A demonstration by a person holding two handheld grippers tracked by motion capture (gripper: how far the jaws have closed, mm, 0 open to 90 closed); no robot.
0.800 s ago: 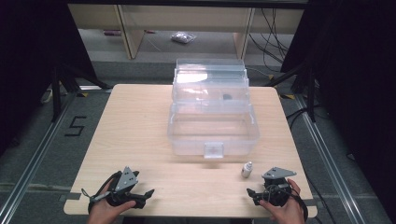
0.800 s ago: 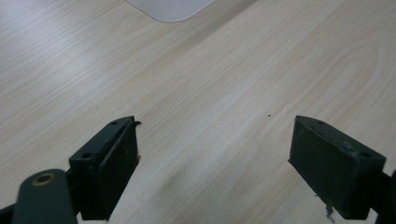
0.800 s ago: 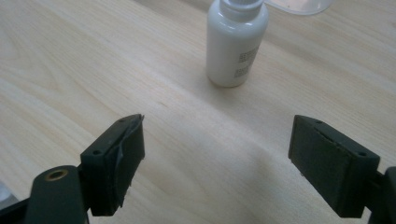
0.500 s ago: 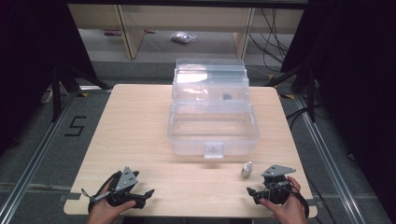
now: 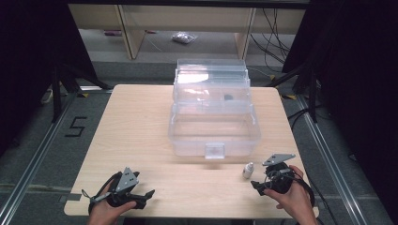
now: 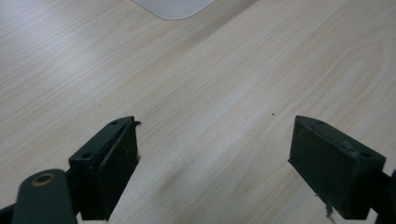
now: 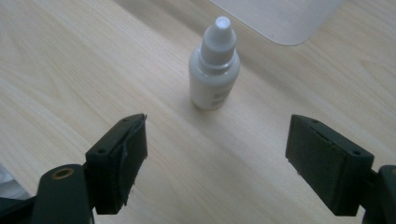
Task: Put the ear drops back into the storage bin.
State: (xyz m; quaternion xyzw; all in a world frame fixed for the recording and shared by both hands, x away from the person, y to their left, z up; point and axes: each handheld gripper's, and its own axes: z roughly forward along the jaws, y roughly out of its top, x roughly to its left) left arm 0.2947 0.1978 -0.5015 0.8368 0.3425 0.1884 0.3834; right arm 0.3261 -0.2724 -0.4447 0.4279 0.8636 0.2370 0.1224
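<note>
A small white dropper bottle [image 5: 248,170] [image 7: 214,70] stands upright on the wooden table [image 5: 141,126], just in front of a clear plastic box [image 5: 213,126]. My right gripper [image 5: 261,179] [image 7: 217,135] is open at the table's front right. The bottle stands a short way beyond its jaws and between their lines, untouched. My left gripper [image 5: 145,197] [image 6: 217,140] rests open at the front left over bare wood, with nothing between its jaws. A hand holds each gripper at the table's near edge.
The clear box stands open in tiers at the table's middle and back, with a small dark item [image 5: 228,97] in an upper tier and a latch [image 5: 214,151] at its front. Its corner [image 6: 173,7] [image 7: 285,18] appears in both gripper views. Shelving and cables lie beyond the table.
My right gripper has edged slightly forward towards the bottle. The left gripper, bottle and box have not moved.
</note>
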